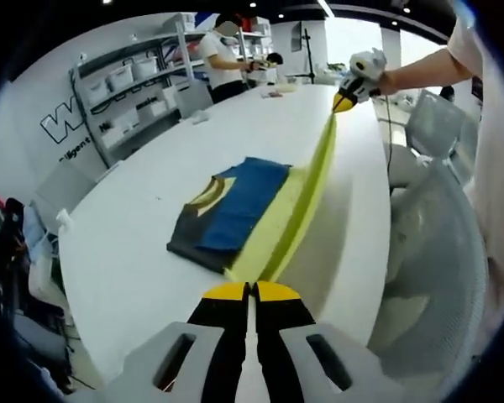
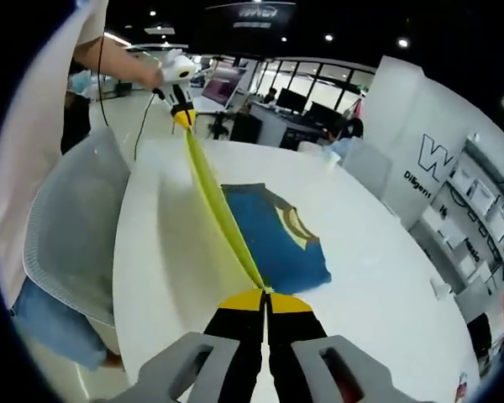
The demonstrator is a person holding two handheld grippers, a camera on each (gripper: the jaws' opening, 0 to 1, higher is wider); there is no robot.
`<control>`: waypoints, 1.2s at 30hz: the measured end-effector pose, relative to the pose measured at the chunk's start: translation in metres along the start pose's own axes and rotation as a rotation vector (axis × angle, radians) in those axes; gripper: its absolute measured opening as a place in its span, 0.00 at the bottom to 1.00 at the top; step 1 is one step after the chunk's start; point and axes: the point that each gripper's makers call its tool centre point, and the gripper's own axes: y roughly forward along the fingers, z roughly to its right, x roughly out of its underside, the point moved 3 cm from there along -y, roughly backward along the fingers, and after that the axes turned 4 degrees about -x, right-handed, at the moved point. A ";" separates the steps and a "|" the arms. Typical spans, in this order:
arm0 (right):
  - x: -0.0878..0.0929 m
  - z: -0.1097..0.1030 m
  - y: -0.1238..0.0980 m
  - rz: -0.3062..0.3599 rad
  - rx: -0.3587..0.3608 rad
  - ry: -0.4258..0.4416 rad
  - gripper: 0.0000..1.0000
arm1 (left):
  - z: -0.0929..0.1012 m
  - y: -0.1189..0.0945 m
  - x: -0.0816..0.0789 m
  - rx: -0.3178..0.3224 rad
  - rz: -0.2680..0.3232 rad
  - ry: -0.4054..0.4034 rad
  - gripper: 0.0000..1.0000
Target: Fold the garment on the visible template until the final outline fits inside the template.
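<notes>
Left gripper (image 1: 250, 291) and right gripper (image 2: 266, 297) jaws each clamped on the soft blue-and-yellow fabric garment (image 1: 244, 210), yellow edge stretched taut above the white counter (image 1: 134, 269), rest lying flat; light, limp, so grip corners.

Table (image 1: 134, 252): white, smooth-topped, long, with a rounded near end; its surface is seen running toward 12 o'clock in the left gripper view and toward 1 o'clock in the right gripper view. Garment (image 1: 235, 206): laid flat on the tabletop near its middle, blue and dark grey with a yellow-trimmed neckline; its yellow-green part is lifted off the surface. Small pale items (image 1: 277, 91): set at the far end, around 12 o'clock, too small to be identified.
</notes>
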 end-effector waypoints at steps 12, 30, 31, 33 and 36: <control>-0.026 0.040 0.010 0.065 0.080 0.038 0.00 | -0.044 0.008 -0.029 -0.059 0.029 -0.011 0.00; -0.031 0.106 0.039 0.104 0.156 0.131 0.00 | -0.102 0.044 -0.063 -0.099 0.021 -0.022 0.00; -0.029 0.110 0.042 0.102 0.159 0.136 0.00 | -0.106 0.049 -0.065 -0.101 0.021 -0.024 0.00; -0.026 0.117 0.048 0.099 0.166 0.147 0.00 | -0.113 0.056 -0.067 -0.104 0.016 -0.028 0.00; -0.023 0.129 0.057 0.099 0.177 0.169 0.00 | -0.123 0.068 -0.068 -0.110 0.008 -0.039 0.00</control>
